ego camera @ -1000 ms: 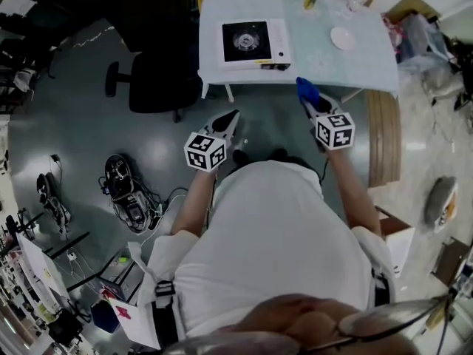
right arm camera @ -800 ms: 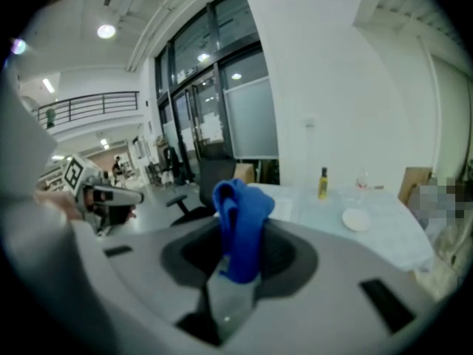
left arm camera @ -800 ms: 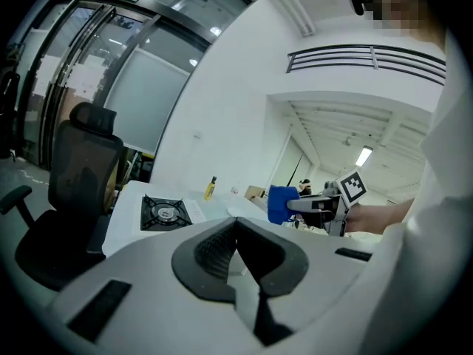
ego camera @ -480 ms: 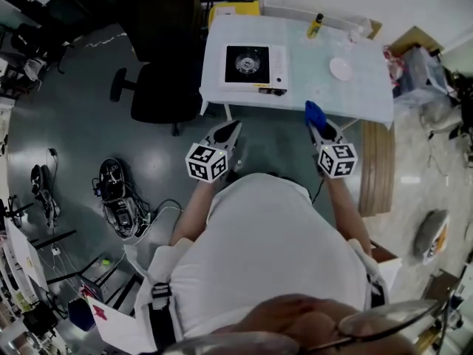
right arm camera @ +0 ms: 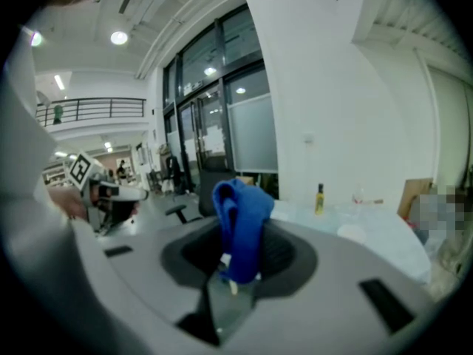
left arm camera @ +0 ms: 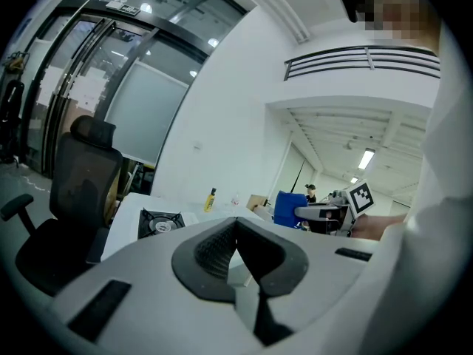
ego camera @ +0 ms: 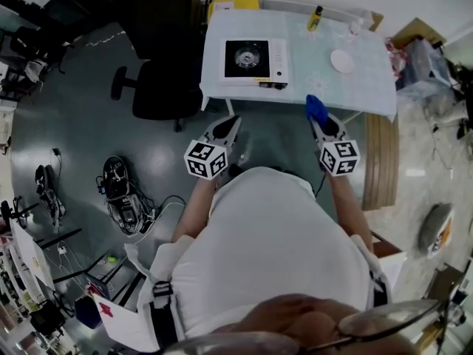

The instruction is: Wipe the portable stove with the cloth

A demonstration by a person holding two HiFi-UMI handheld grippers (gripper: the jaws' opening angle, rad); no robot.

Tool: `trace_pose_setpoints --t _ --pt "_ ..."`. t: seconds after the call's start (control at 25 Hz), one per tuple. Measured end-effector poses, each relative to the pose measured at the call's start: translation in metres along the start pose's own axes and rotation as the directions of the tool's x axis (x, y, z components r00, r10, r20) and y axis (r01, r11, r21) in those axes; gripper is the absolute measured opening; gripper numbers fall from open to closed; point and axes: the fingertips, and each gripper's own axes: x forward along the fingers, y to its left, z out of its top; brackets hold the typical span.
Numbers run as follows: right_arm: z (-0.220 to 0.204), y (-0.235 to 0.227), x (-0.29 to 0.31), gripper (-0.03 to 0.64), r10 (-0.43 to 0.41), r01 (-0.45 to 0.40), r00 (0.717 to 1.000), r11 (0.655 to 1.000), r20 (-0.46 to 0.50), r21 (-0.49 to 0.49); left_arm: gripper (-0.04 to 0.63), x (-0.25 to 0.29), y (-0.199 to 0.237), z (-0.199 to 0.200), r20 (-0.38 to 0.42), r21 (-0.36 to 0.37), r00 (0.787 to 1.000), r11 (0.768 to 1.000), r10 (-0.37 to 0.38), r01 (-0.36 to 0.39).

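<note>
Person stands at the near side of the white table [ego camera: 362, 87], both grippers held short of its near edge.

- Portable stove [ego camera: 255, 58]: far-left part of the table, burner up, untouched.
- Right gripper [right arm camera: 238, 261]: jaws clamped on the blue cloth [right arm camera: 240, 224], which bunches up above the pads. In the head view it sits just near of the table's edge.
- Left gripper [left arm camera: 236, 222]: jaws together, nothing between them, pointing toward the stove.
- Yellow bottle [ego camera: 315, 18] at the far edge; white plate [ego camera: 342, 60] right of the stove, well apart.
- Small clear item [ego camera: 355, 26] by the bottle, possibly a glass.
- Black office chair [ego camera: 159, 43] left of the table.
</note>
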Motion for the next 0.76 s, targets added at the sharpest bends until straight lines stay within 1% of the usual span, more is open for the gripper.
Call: trace_pose_setpoints --t 0.2,0.4,0.76 --pt "0.0063 0.0023 -0.0004 0.123 0.008 -0.008 1.0 1.0 0.022 0.005 0.032 0.0028 -0.0002 0.0007 0.003 0.002 1.0 1.0 -0.004 0.004" --pt "0.004 -0.0015 -0.0028 0.123 0.008 -0.009 1.0 1.0 0.021 0.021 0.032 0.0053 -0.0019 0.0008 0.002 0.002 1.0 1.0 -0.004 0.004" --pt "0.0063 -0.0042 -0.001 0.123 0.006 -0.006 1.0 1.0 0.023 0.017 0.032 0.0079 0.0004 0.0042 0.004 0.008 1.0 1.0 -0.003 0.003"
